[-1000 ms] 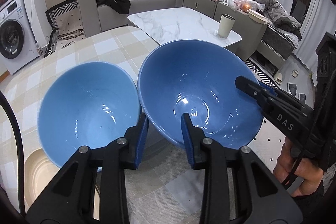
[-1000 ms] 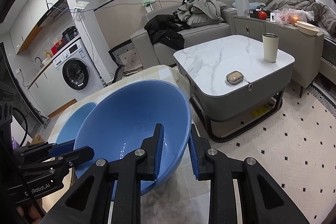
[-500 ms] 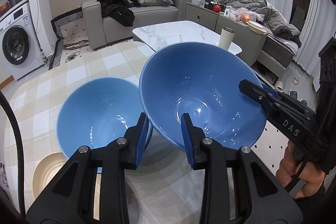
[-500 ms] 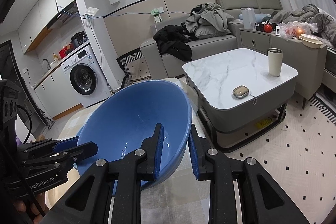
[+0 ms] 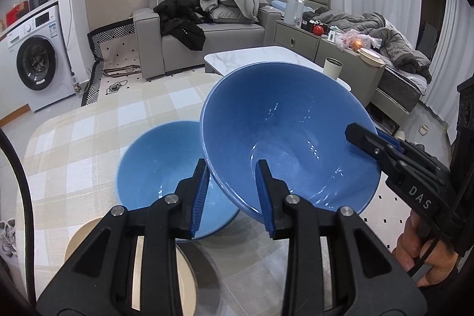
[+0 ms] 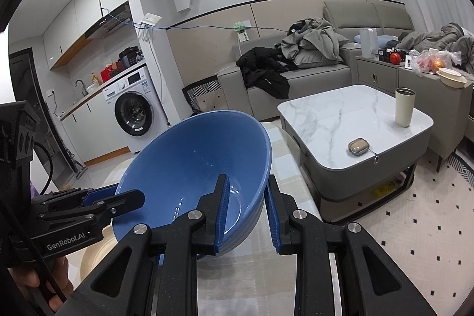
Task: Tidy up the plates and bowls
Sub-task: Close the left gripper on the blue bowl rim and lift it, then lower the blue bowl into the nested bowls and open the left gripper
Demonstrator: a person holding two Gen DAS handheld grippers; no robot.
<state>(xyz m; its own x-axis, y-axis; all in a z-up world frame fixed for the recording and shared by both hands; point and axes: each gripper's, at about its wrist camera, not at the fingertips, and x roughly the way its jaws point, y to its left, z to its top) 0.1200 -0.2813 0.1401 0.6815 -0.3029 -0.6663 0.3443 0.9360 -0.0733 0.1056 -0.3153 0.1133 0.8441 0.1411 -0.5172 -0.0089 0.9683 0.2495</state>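
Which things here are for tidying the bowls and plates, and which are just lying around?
For the job: lifted blue bowl, held at its rim by the left gripper and right gripper; second blue bowl on the table; cream plate.

Just lying about: tumbler, small case, clothes pile.

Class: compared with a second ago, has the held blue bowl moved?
Yes. The held blue bowl has risen, now overlapping the second blue bowl resting on the checked table.

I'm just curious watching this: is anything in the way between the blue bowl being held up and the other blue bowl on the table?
Nothing visible. The lifted blue bowl, gripped at opposite rims by the left gripper and right gripper, hangs tilted just beside the second blue bowl, whose inside looks empty.
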